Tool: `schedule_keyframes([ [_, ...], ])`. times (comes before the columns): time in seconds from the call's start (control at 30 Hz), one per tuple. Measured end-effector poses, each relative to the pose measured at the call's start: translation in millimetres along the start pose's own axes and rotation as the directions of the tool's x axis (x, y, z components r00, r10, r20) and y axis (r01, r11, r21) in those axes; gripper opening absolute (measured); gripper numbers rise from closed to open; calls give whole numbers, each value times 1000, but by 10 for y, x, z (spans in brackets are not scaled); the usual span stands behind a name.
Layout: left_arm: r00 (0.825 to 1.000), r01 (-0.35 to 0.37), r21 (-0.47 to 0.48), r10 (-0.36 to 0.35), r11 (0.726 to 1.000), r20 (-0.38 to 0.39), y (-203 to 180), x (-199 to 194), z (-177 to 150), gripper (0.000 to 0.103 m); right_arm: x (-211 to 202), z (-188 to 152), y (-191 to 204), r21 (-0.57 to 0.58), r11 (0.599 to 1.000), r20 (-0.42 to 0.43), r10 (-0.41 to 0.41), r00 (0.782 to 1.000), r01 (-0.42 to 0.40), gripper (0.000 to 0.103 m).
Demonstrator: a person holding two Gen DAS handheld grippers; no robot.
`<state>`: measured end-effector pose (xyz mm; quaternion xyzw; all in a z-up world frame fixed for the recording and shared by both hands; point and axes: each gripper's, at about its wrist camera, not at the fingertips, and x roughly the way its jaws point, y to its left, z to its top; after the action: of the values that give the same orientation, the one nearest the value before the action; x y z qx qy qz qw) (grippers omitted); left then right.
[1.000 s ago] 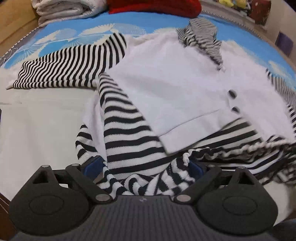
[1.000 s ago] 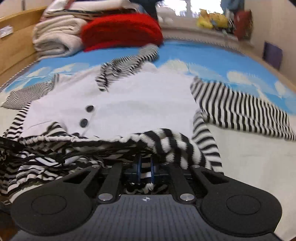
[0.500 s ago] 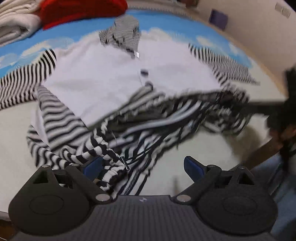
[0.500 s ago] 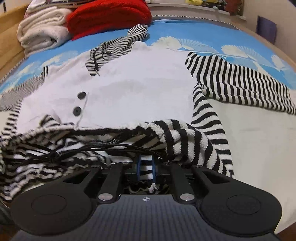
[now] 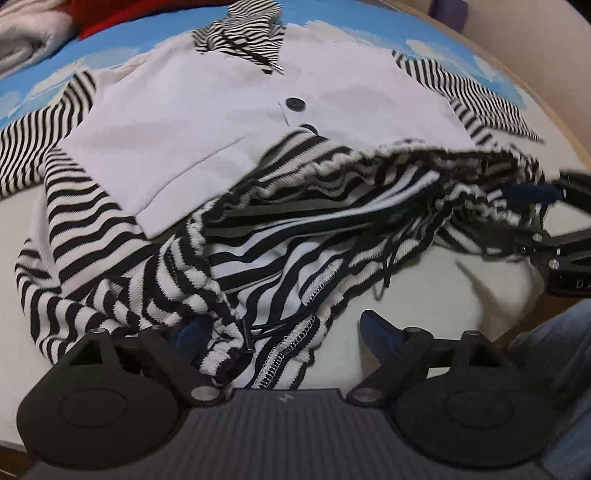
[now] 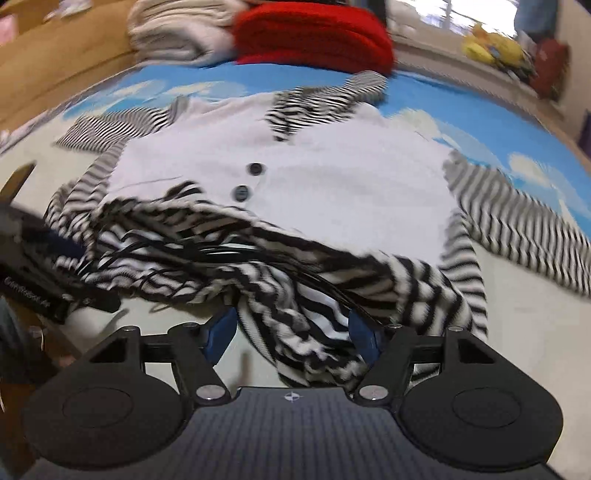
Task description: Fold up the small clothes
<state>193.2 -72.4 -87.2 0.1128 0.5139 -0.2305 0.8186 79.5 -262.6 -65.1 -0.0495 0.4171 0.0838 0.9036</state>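
Striped hem (image 5: 280, 236) bunches across both open grippers (image 5: 284, 332) (image 6: 291, 332); red stack (image 6: 314, 33) behind.

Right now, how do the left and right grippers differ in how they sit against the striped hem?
The left gripper is open wider than the right gripper. On the left gripper the striped hem lies over one finger only, and the other is bare above the bed. On the right gripper the hem fills most of the gap between the fingers. Both are open and neither clamps the cloth.
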Motion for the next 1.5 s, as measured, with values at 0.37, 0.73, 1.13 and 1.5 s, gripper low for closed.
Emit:
schedule_keyframes([
  [0.37, 996, -71, 171, 62, 983, 61, -113, -605, -348, 25, -485, -202, 92, -119, 989, -15, 87, 996, -88, 9],
  [0.73, 997, -23, 173, 9, 985, 80, -8, -959, -790, 91, -705, -657, 362, -272, 961, -101, 19, 995, -46, 46],
  [1.13, 990, -47, -240, 77, 970, 116, 445, -747, -377, 94, -470, -373, -230, 106, 988, 55, -122, 991, 115, 55],
  [1.5, 995, 79, -465, -40, 882, 93, 849, -672, -513, 94, -860, -762, -272, 108, 983, 121, -164, 979, 151, 1],
])
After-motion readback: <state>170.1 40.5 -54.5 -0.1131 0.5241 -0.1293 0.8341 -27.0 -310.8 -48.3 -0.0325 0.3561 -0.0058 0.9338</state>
